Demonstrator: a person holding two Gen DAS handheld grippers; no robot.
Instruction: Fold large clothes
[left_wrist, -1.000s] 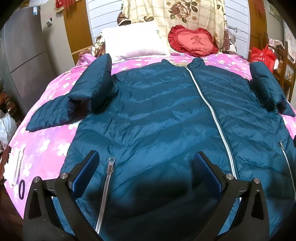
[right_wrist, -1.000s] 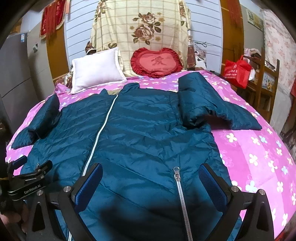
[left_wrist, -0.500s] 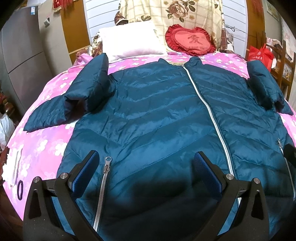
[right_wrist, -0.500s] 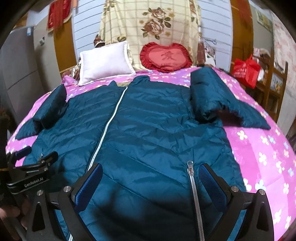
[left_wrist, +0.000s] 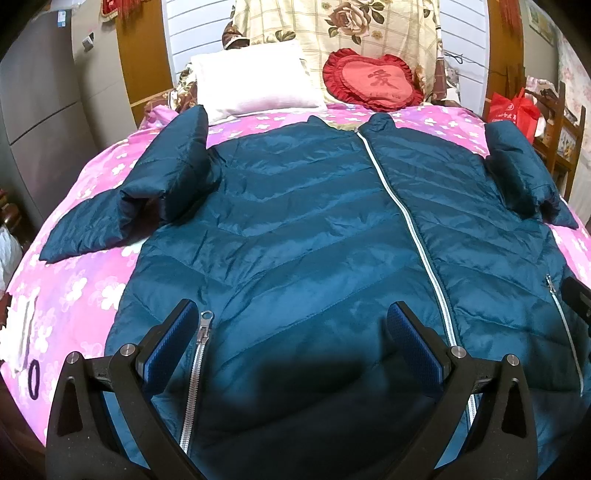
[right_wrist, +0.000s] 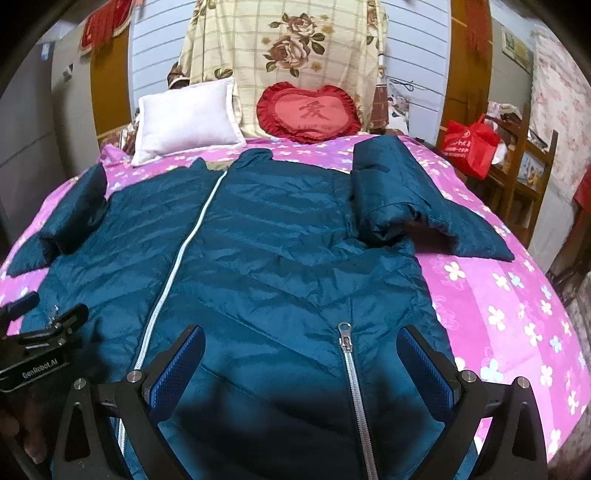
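- I see the teal down jacket (left_wrist: 303, 229) lying front-up and zipped on the bed, collar toward 12 o'clock, hem toward me at 6 o'clock.
- My left gripper (left_wrist: 291, 343) is spread wide and grasping nothing, its blue pads (left_wrist: 168, 345) hanging over the hem region of the jacket's left panel.
- A pocket zipper (left_wrist: 197, 373) runs beside the pad at 7 o'clock; the main zipper (left_wrist: 410, 229) climbs from 5 o'clock to the collar at 12.
- My right gripper (right_wrist: 301, 363) is likewise released and empty, jaws wide over the right panel, with that side's pocket zipper (right_wrist: 351, 384) running between its pads.
- The left sleeve (left_wrist: 147, 192) is bent back on itself at 10 o'clock in the left wrist view, cuff end lying on the pink flowered bedspread (left_wrist: 77, 288).
- The right sleeve (right_wrist: 410, 199) is bent the same way at 2 o'clock in the right wrist view.
- A white pillow (right_wrist: 186, 116) and a red heart cushion (right_wrist: 310, 112) sit beyond the collar at 12 o'clock, touching the headboard drape.
- A red bag (right_wrist: 471, 146) stands off the bed at 2 o'clock.
- From the right wrist view the left gripper's body shows at 8 o'clock.
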